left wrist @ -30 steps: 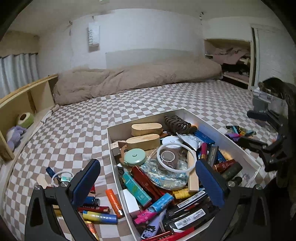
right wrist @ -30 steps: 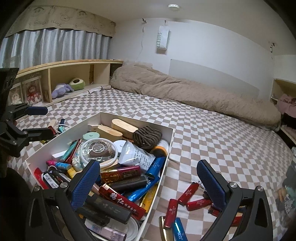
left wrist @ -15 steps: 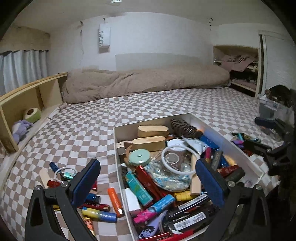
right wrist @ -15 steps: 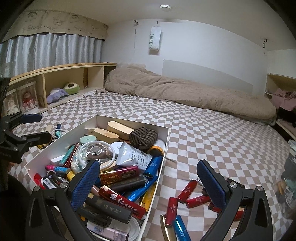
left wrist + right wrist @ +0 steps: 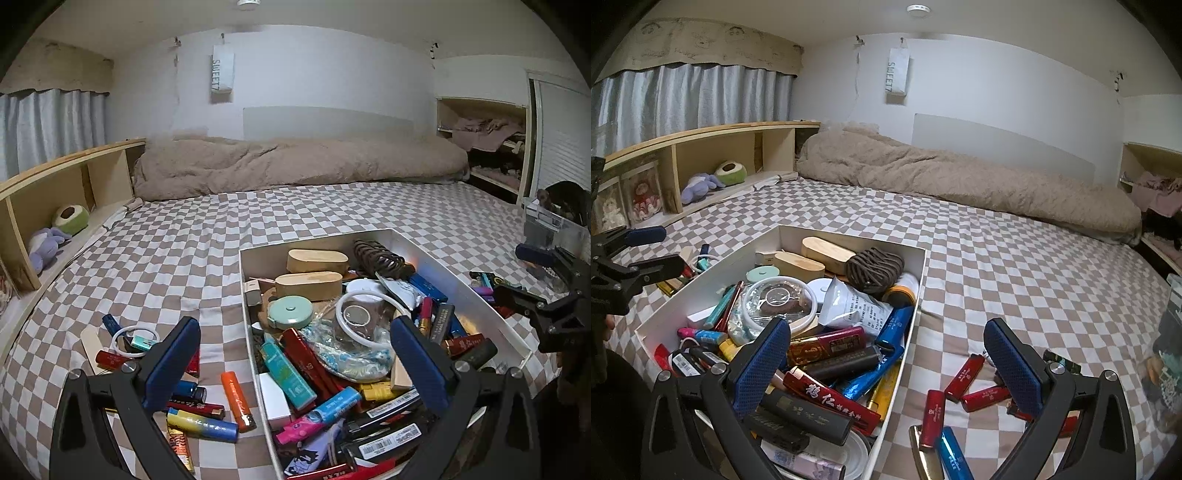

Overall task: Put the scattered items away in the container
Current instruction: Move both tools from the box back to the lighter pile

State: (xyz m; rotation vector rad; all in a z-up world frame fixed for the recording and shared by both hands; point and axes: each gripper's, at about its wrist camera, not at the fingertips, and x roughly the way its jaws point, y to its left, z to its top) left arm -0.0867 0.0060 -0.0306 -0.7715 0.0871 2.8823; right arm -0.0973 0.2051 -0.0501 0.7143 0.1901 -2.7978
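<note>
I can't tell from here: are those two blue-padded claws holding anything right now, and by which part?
Nothing is held. The left gripper and the right gripper are both open and empty, above the white rectangular box of clutter on the checkered bed.

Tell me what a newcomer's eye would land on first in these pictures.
First, the white box in the middle of the checkered bed, heaped with lighters, tubes and wooden cases. Next, the loose lighters on the bedspread either side of it, such as an orange lighter and red lighters. A rumpled beige duvet lies along the far wall.
</note>
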